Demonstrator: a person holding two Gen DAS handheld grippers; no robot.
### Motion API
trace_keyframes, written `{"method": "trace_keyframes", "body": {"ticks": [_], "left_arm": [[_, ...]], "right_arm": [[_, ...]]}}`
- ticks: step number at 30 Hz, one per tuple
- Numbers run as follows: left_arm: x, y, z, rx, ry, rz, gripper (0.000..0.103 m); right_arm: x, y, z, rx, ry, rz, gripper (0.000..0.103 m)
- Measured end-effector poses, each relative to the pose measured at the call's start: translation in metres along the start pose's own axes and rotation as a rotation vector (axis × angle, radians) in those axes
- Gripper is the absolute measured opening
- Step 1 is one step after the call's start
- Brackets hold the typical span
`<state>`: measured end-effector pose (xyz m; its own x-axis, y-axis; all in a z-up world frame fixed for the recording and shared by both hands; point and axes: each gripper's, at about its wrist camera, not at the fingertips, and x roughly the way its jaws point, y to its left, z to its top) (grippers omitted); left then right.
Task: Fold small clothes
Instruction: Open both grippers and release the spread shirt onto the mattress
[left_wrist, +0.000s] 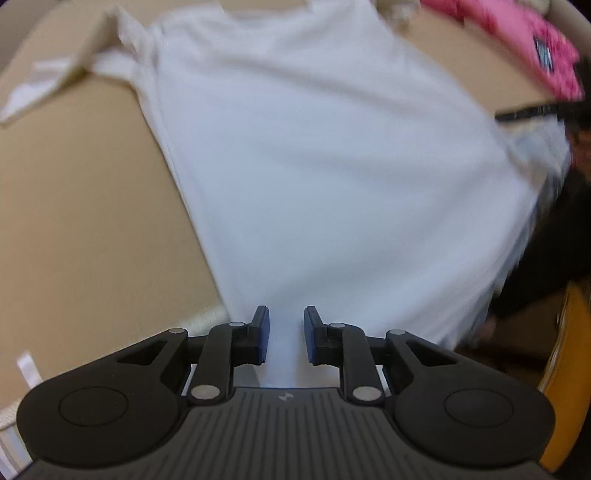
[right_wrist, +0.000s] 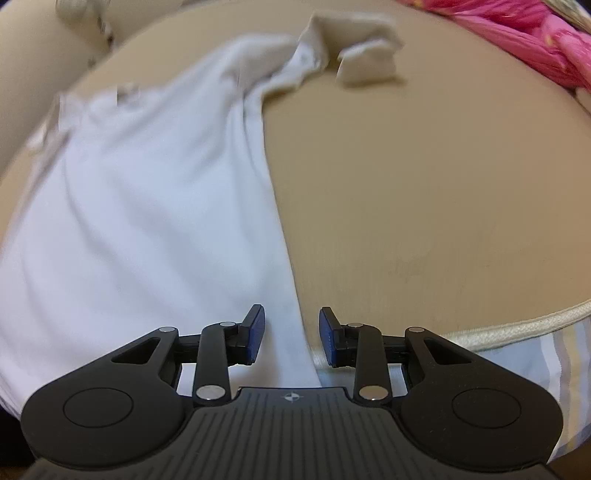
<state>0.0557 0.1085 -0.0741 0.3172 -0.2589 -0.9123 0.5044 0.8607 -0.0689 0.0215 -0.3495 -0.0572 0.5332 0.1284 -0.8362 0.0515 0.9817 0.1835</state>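
T-shirt, white, lies spread flat on the tan mattress, its hem toward me and its neck and sleeves at the far end. By my reading nothing is folded yet: the body lies in a single flat layer, with only the sleeve on my right side bunched and twisted. A pink garment waits at the far corner, so I judge it is also left to do. All the folds on this shirt remain ahead of me.

My left gripper stands over the hem near the shirt's left edge, jaws narrowly parted, white cloth showing in the gap. I see the blue pads clear of the fabric, not pinching it. My right gripper sits at the shirt's right edge near the hem, jaws a little wider apart, the edge of the cloth running between them with bare mattress beside it. It holds nothing either, as far as I can see.
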Motion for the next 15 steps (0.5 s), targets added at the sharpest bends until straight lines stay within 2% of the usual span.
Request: {"method": "trace_keyframes", "body": {"ticks": [3, 5, 9, 11, 15], "left_arm": [[-0.022, 0.000, 0.015, -0.038, -0.145, -0.007, 0.033], [-0.021, 0.000, 0.028, -0.087, -0.216, -0.005, 0.034], [-0.010, -0.006, 0.056, -0.071, -0.258, 0.059, 0.034], [-0.003, -0.007, 0.067, -0.082, -0.260, 0.055, 0.033], [0.010, -0.012, 0.070, -0.053, -0.224, 0.077, 0.033]], "right_arm": [[-0.018, -0.006, 0.016, 0.057, -0.113, 0.029, 0.033], [-0.030, -0.011, 0.027, 0.103, -0.177, 0.075, 0.033], [-0.034, -0.015, 0.064, 0.131, -0.309, 0.132, 0.033], [-0.032, -0.021, 0.082, 0.143, -0.374, 0.158, 0.019], [-0.007, -0.041, 0.120, 0.234, -0.433, 0.223, 0.019]]}}
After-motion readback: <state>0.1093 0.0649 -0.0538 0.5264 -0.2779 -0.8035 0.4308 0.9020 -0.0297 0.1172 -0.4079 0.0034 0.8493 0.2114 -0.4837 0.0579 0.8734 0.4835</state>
